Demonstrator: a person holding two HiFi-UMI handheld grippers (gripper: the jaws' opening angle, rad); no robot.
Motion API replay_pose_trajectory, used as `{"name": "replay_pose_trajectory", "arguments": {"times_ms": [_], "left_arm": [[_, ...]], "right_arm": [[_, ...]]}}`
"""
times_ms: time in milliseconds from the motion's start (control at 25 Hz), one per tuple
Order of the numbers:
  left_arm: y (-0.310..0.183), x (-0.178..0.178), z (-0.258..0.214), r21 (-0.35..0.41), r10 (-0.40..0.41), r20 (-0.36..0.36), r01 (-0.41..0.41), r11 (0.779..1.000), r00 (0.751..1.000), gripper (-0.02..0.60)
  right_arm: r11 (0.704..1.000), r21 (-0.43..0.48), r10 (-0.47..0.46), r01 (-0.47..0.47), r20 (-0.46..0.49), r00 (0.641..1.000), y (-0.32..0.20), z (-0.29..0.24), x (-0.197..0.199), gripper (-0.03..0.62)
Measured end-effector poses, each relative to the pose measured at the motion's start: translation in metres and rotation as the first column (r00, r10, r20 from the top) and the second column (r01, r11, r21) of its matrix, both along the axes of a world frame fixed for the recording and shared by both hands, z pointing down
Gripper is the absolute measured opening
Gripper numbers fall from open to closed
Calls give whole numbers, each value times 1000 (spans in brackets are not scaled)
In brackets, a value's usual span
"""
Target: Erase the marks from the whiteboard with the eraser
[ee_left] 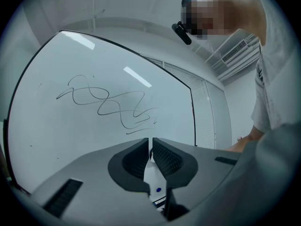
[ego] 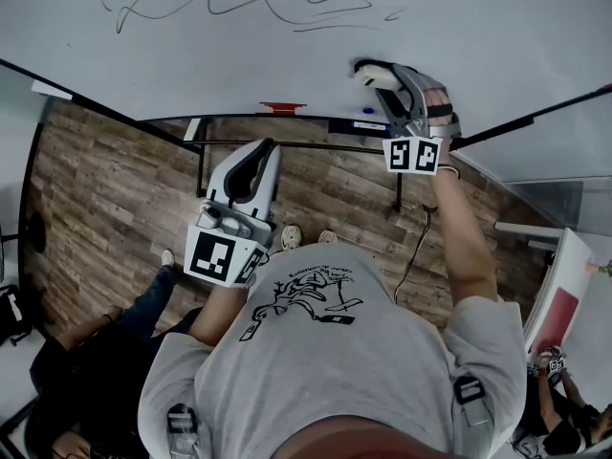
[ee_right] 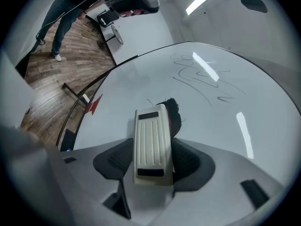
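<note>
Eraser (ee_right: 150, 133): you have it clamped in your right gripper (ego: 387, 79), both jaws pressed on its long sides, ribbed white back toward the camera and dark felt (ee_right: 173, 111) turned to the whiteboard (ego: 239, 65). It sits low on the board, just above the black bottom edge (ego: 239, 116) and right of the red piece (ego: 283, 106) lying along that edge (felt-to-board contact cannot be confirmed from either view). Marks (ego: 239, 3): one looping scribble, high on the board and to the left of the eraser, well apart from it; bare white surface lies between the two. The head view shows blank board on both sides of the scribble, and the frame's dark right edge (ego: 535, 118) runs off beyond your right forearm. Your left gripper (ee_left: 151, 147) is held off the board, over the wood floor (ego: 105, 199), jaws drawn together to a thin slit with nothing in them, pointing up at the scribble.
</note>
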State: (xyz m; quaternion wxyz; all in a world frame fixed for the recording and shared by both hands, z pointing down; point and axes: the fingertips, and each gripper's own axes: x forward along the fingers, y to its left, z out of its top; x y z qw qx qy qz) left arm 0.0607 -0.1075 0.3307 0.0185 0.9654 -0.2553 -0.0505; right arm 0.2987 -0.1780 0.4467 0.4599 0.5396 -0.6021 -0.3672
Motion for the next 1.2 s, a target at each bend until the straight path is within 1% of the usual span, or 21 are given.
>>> {"name": "replay_pose_trajectory", "arguments": {"times_ms": [80, 160, 240, 320, 440, 520, 680, 840, 1000, 1200], "left_arm": [[0, -2, -1, 2, -3, 0, 3, 1000, 1000, 41], [-2, -3, -1, 3, -6, 2, 6, 1000, 1000, 41], [-3, -5, -2, 2, -10, 3, 10, 1000, 1000, 41], [-4, -6, -1, -1, -14, 2, 14, 1000, 1000, 41], [-5, -8, -1, -4, -14, -2, 14, 1000, 1000, 41], [-6, -9, -2, 0, -14, -4, 14, 1000, 1000, 41], [-9, -11, -5, 5, -14, -7, 14, 1000, 1000, 41], [-13, -14, -12, 21, -18, -16, 19, 1000, 1000, 41], [-13, -16, -15, 26, -18, -18, 19, 999, 1000, 41], [-13, -18, -19, 33, -18, -24, 19, 999, 1000, 41]], "right_arm": [[1000, -29, -5, 5, -15, 1000, 0, 17, -1, 261], [999, -53, 4, -4, -13, 1000, 0, 23, -1, 261], [996, -88, 21, -20, 5, 1000, 2, 21, -3, 262], [995, -96, 21, -18, 30, 999, 7, 5, -11, 262], [999, -37, -1, 3, 58, 998, 20, -45, -27, 262], [1000, -6, -4, 5, 104, 995, 24, -83, -33, 262], [1000, 12, 23, -26, 197, 980, 25, -150, -30, 262], [994, 101, 17, -41, 226, 974, 27, -214, -24, 262], [984, 163, 23, -67, 255, 967, 25, -257, -13, 262], [978, 183, 49, -99, 256, 965, 13, -282, -1, 261]]}}
